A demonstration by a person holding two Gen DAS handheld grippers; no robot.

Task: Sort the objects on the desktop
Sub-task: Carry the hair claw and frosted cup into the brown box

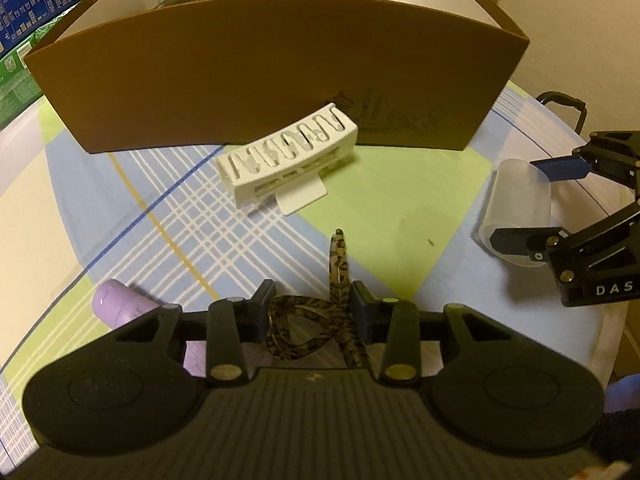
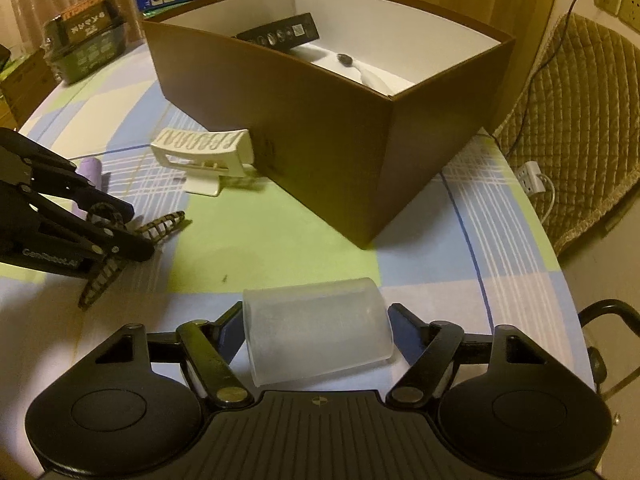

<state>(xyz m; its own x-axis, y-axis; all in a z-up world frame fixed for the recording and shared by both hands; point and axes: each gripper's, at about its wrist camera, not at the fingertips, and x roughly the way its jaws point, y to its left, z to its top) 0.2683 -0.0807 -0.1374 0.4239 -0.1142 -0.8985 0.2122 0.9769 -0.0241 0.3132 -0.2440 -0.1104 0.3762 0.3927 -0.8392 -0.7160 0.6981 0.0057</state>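
My left gripper [image 1: 312, 296] is shut on a leopard-print hair clip [image 1: 338, 256], whose tip sticks out past the fingers; the right wrist view shows this same clip [image 2: 164, 226] in the left gripper [image 2: 120, 232], just above the tablecloth. A frosted plastic cup [image 2: 316, 344] lies on its side, and my right gripper [image 2: 316, 316] has a pad pressed on each end of it. From the left wrist the cup [image 1: 516, 200] and right gripper [image 1: 532, 204] show at the far right. A big brown box [image 2: 320, 132] stands open behind both.
A white slotted rack [image 1: 288, 160] lies against the box's front wall [image 1: 240, 80]. A lilac bottle [image 1: 116, 304] lies at the left. A black carton [image 2: 280, 34] and a white item [image 2: 372, 76] are inside the box. A quilted chair [image 2: 572, 120] stands past the table's right edge.
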